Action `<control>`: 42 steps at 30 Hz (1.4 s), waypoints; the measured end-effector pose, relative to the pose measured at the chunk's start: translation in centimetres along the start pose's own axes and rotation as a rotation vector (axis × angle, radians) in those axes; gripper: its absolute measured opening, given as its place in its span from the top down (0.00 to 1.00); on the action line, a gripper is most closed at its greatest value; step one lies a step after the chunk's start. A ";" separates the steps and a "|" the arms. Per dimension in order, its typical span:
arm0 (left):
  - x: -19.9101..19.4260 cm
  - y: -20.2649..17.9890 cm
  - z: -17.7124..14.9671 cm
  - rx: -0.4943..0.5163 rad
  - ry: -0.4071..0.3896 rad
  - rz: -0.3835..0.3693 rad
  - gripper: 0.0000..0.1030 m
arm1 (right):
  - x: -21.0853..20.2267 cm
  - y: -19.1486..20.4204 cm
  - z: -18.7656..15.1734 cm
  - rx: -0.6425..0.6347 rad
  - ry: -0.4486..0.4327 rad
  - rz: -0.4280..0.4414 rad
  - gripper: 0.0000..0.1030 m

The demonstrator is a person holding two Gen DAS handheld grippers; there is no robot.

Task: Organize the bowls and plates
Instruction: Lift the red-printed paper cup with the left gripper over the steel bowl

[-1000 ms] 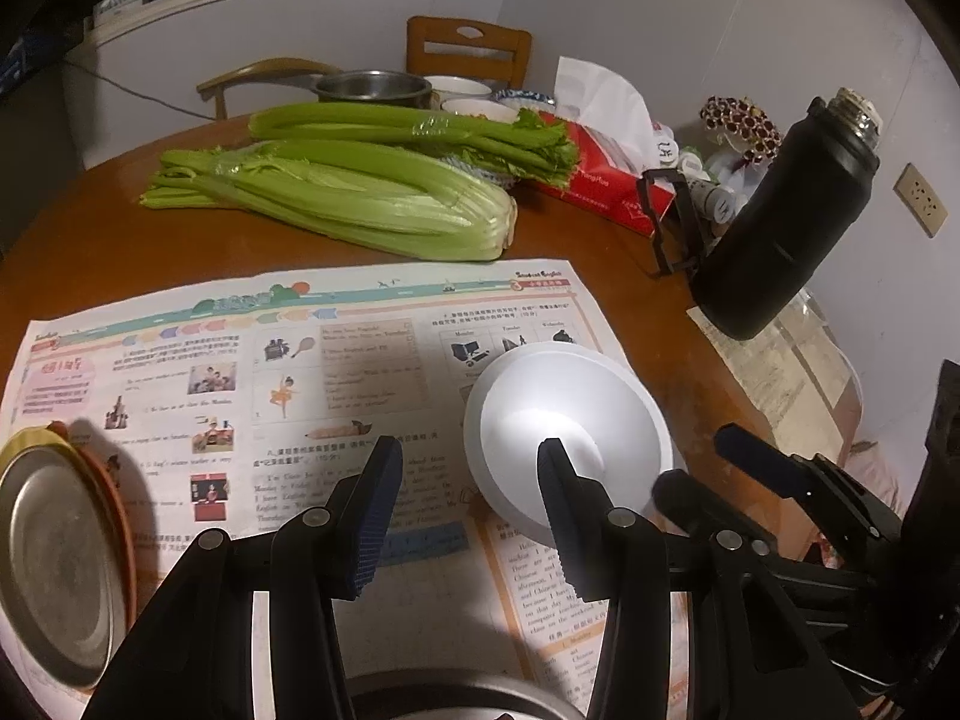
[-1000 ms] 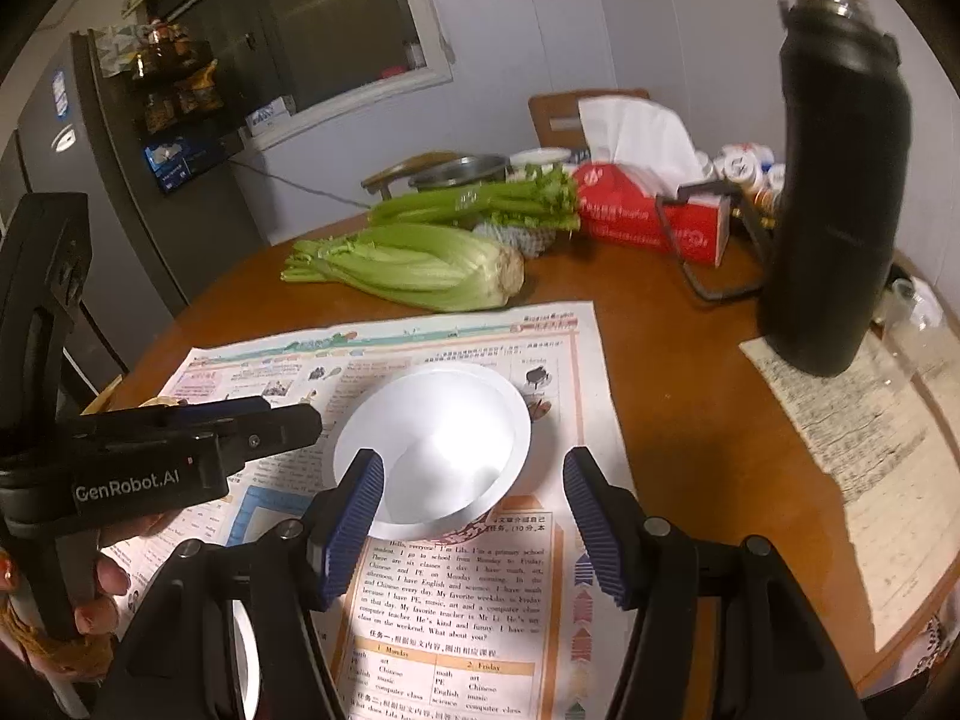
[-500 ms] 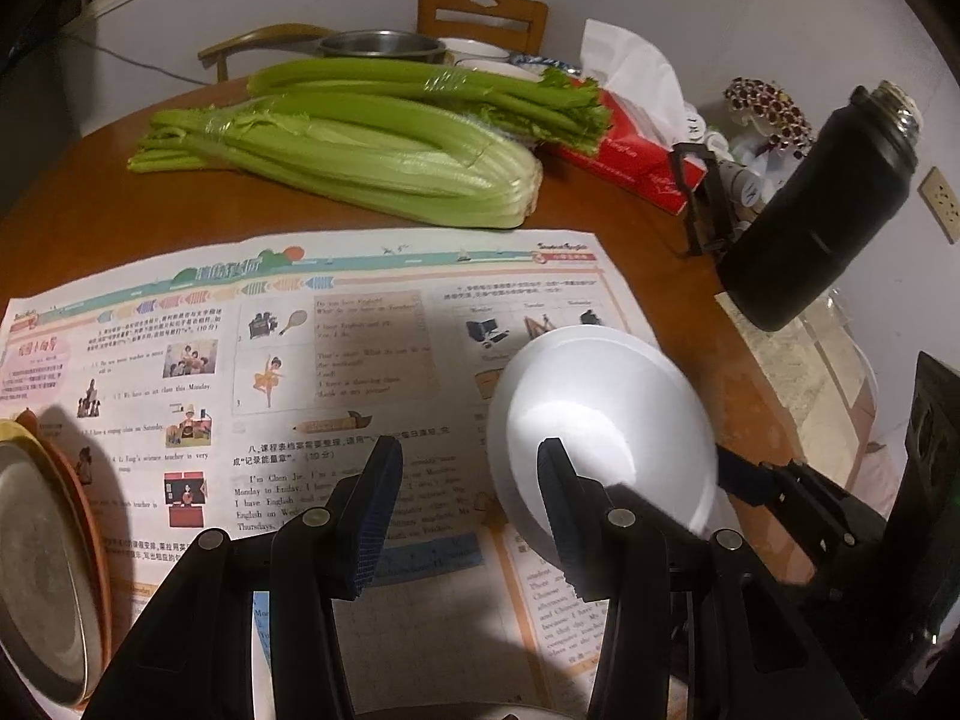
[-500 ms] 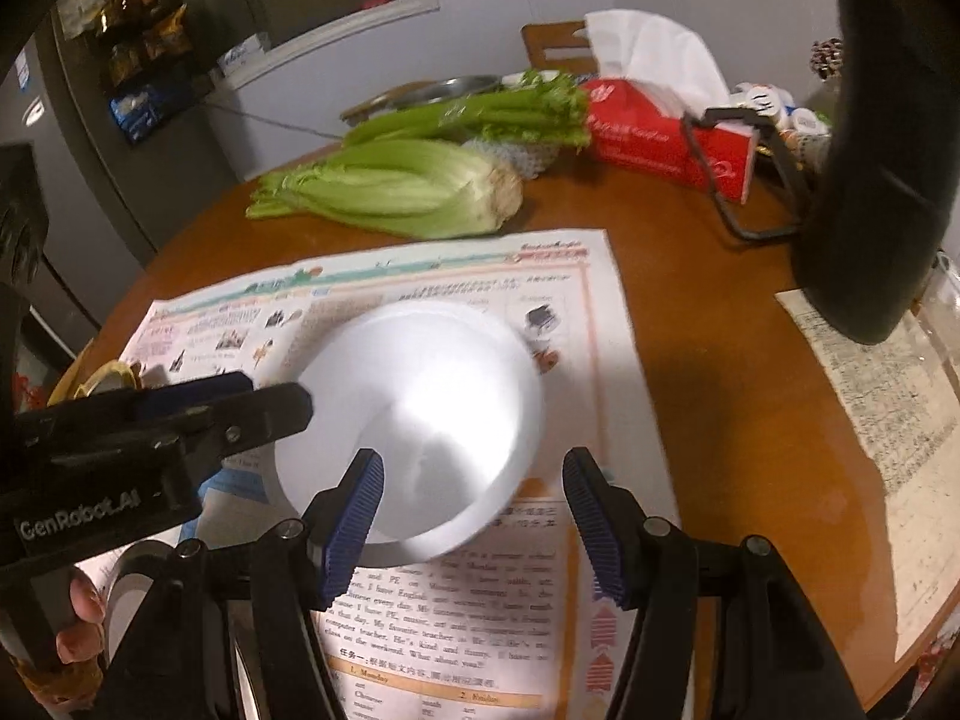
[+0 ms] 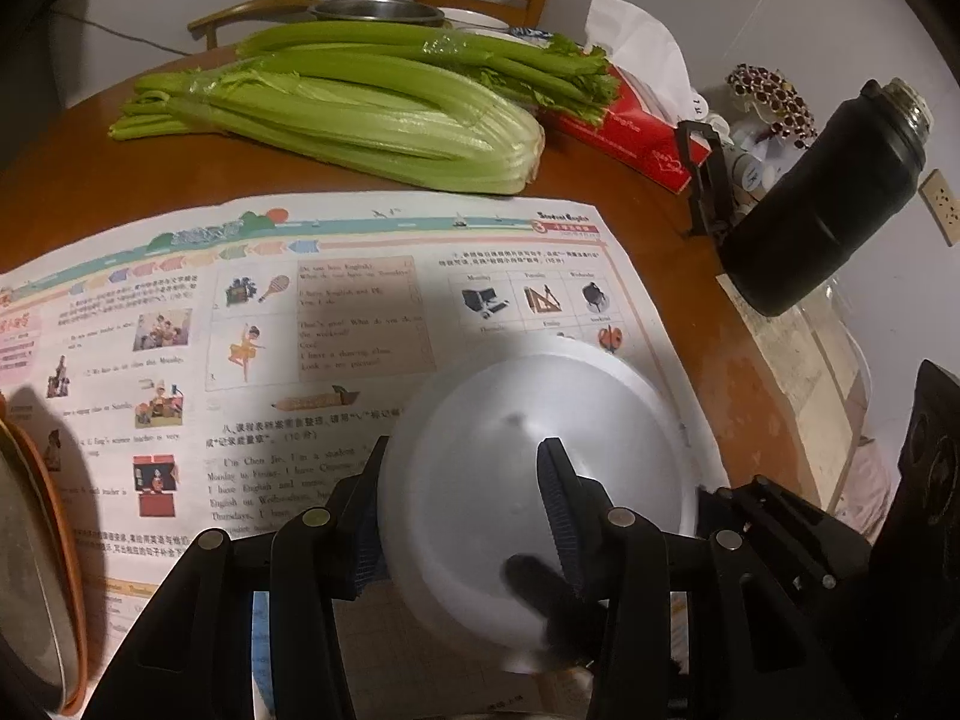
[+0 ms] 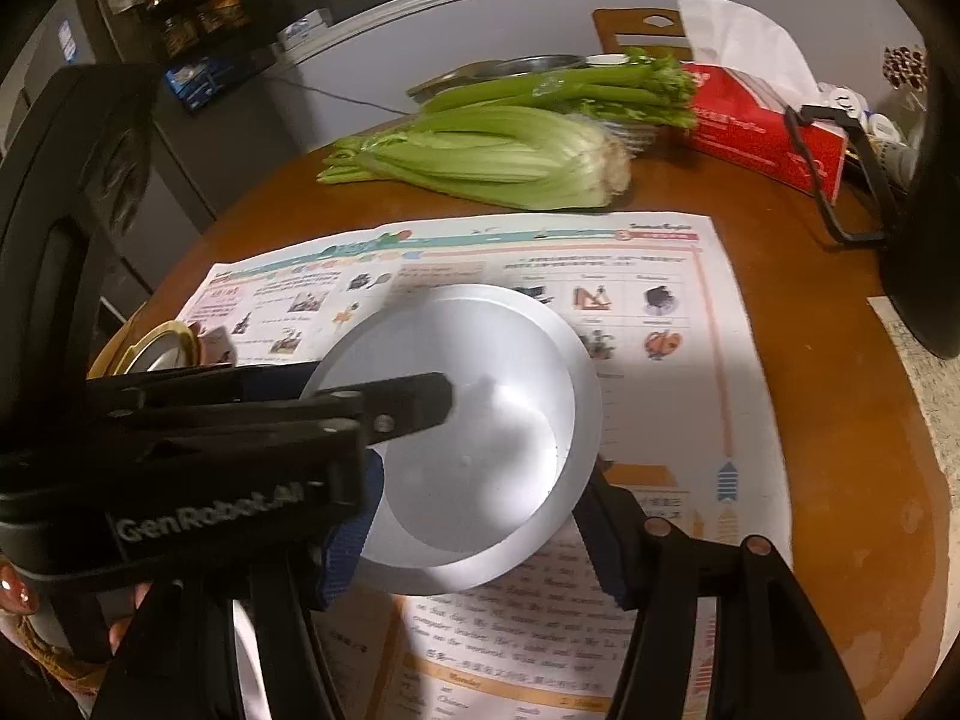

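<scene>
White plastic fills both views: the bowl [image 6: 474, 432] sits on a printed worksheet [image 5: 336, 324] spread over the round wooden surface [image 6: 840, 480], near celery [image 5: 360, 114] and a black flask [image 5: 828, 198]. I judge it is being bracketed from two sides so it can be lifted toward the metal plate [image 5: 24, 552] at the left edge. My left gripper [image 5: 459, 516] straddles the near rim, jaws partly apart, one finger inside; whether they pinch, I cannot tell. My right gripper [image 6: 480, 546] has jaws opening, the bowl between them, pads just beside its wall.
</scene>
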State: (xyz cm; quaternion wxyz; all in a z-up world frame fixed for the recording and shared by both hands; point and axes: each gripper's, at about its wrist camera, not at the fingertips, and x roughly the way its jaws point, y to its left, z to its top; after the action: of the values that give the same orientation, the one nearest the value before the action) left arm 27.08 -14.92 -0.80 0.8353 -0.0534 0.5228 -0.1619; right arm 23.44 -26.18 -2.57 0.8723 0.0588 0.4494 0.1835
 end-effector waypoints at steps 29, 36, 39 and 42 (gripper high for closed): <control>-8.3 -0.1 -3.1 0.000 -0.167 0.015 0.53 | -5.3 5.0 -0.6 -0.110 -0.109 0.004 0.39; -10.4 0.0 -4.3 -0.003 -0.202 0.021 0.54 | -6.8 6.5 -1.1 -0.138 -0.135 0.005 0.38; -11.4 0.0 -4.8 -0.003 -0.219 0.024 0.53 | -7.5 7.2 -1.4 -0.151 -0.147 0.007 0.38; -12.3 -0.1 -5.4 -0.003 -0.234 0.026 0.54 | -8.3 7.9 -1.7 -0.163 -0.162 0.008 0.38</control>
State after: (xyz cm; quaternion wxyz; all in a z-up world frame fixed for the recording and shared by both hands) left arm 17.35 -10.52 7.34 0.8925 -0.0663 0.4226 -0.1428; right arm 15.54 -22.08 4.90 0.9069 0.0040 0.3608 0.2175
